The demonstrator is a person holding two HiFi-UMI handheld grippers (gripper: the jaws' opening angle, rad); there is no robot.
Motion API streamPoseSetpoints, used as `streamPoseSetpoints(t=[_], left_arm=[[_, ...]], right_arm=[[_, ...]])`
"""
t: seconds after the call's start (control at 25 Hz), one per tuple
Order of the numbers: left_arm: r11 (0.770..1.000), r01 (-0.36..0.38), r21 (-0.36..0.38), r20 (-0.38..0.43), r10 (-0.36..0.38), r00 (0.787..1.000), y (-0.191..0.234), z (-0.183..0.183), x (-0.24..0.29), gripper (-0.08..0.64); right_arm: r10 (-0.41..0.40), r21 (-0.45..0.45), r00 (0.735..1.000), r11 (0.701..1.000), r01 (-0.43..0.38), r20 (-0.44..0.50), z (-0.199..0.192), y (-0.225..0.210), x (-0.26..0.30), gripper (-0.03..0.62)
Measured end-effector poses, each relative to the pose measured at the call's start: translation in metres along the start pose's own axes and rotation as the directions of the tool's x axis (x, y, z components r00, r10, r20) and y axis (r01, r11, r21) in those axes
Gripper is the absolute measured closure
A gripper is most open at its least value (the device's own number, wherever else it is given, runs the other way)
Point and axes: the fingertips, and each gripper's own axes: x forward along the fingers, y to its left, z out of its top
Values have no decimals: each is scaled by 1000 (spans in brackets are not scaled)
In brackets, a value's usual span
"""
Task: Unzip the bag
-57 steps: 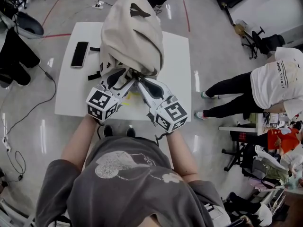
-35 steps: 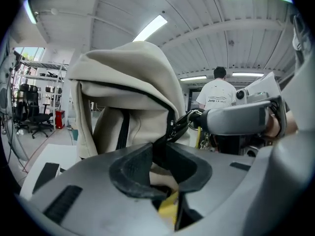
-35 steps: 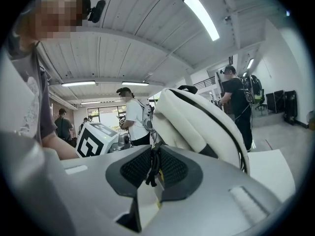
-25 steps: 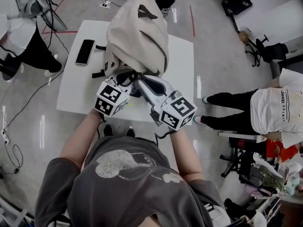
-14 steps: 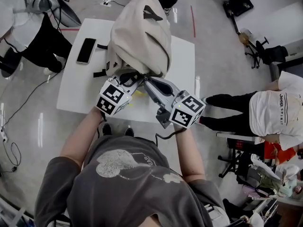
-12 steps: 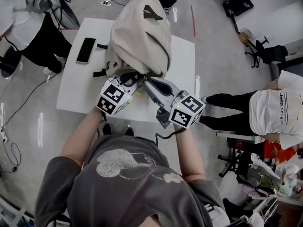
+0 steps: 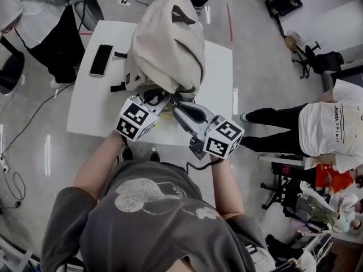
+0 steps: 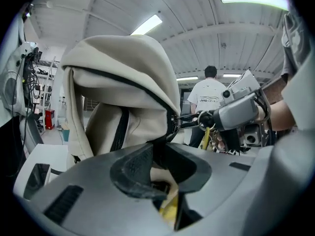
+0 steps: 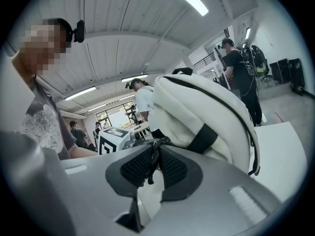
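A beige backpack [image 7: 167,35] stands on the white table [image 7: 85,106], with a dark zip line [image 7: 195,52] curving down its side. My left gripper [image 7: 160,98] is shut on a fold of the bag's fabric [image 8: 162,132] at its near lower edge. The right gripper [image 7: 174,103] sits just beside it, shut on the black zipper pull [image 9: 153,154], a thin cord pinched between the pads. In the left gripper view the right gripper [image 8: 183,121] reaches in from the right at the bag's zip end. The bag [image 9: 206,112] fills the right gripper view.
A black phone [image 7: 101,59] lies on the table's left side, with black straps [image 7: 116,87] trailing beside the bag. Something yellow [image 7: 164,113] lies under the grippers. One person [image 7: 317,123] stands at the right and another [image 7: 51,21] at the table's far left corner.
The right gripper has rolled and drawn slightly down and toward me, still holding the pull. The left gripper has stayed put. The person at the upper left has moved closer to the table.
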Motion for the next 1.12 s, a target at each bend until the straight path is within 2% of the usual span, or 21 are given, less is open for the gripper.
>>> streamPoseSetpoints(t=[0.12,0.28,0.52,0.6,0.76,1.0,1.12], left_arm=[[1000,5,7,-2,-5,1000,-3,-2,1,479],[999,21,-24,24,-21,999,-4,-2,3,482],[997,49,-58,48,-46,998,-5,1,-1,483],[998,52,-41,45,-50,998,-5,-1,0,484],[997,42,69,23,-44,999,-6,1,0,506],[997,61,53,40,-63,997,-15,6,-5,508],[995,75,66,37,-78,996,-17,6,-5,509]], right_arm=[[3,15,1000,1000,-3,26,9,8,7,546],[41,73,998,996,-44,41,22,12,18,546],[112,67,994,992,-111,-9,41,20,26,544],[144,85,989,986,-142,-15,47,20,30,543],[189,122,982,975,-186,-8,73,18,35,543],[221,124,973,970,-211,-69,83,27,44,541],[212,42,964,977,-208,-157,73,34,55,541]])
